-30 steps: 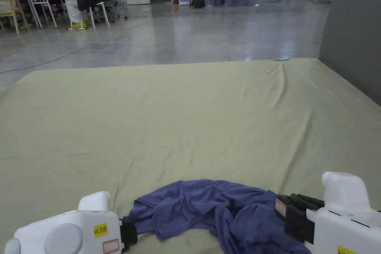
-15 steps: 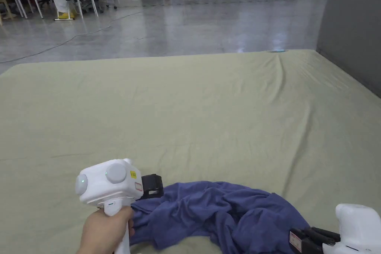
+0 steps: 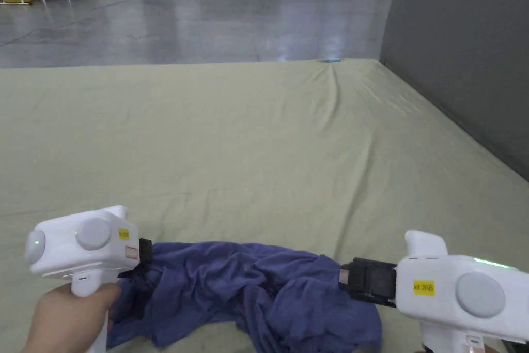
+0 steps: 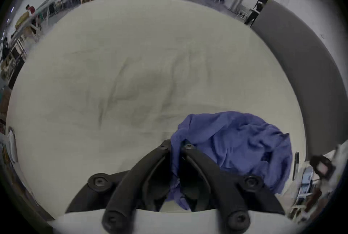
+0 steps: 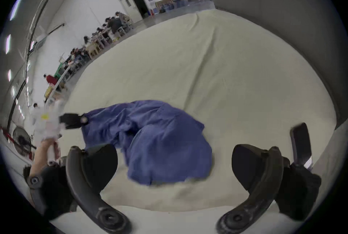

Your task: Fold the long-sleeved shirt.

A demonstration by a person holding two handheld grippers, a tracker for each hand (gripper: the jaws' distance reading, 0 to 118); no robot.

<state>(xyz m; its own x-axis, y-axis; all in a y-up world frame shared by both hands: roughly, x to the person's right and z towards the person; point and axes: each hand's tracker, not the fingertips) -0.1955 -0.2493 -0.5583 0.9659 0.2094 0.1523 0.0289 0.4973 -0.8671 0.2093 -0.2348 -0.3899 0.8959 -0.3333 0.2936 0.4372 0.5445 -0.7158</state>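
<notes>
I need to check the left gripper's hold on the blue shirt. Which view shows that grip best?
The left gripper view: the left gripper has both jaws closed on a fold of the blue shirt, seen close up. The head view shows it side-on at the shirt's edge, contact hidden. The right gripper view shows it small and blurred.

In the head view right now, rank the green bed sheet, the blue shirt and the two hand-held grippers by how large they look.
1. Green bed sheet, by far the largest.
2. Blue shirt, crumpled at the near edge.
3. Right hand-held gripper and left hand-held gripper: similar; the right looks slightly bigger, but nearness to the camera makes that unsure.
</notes>
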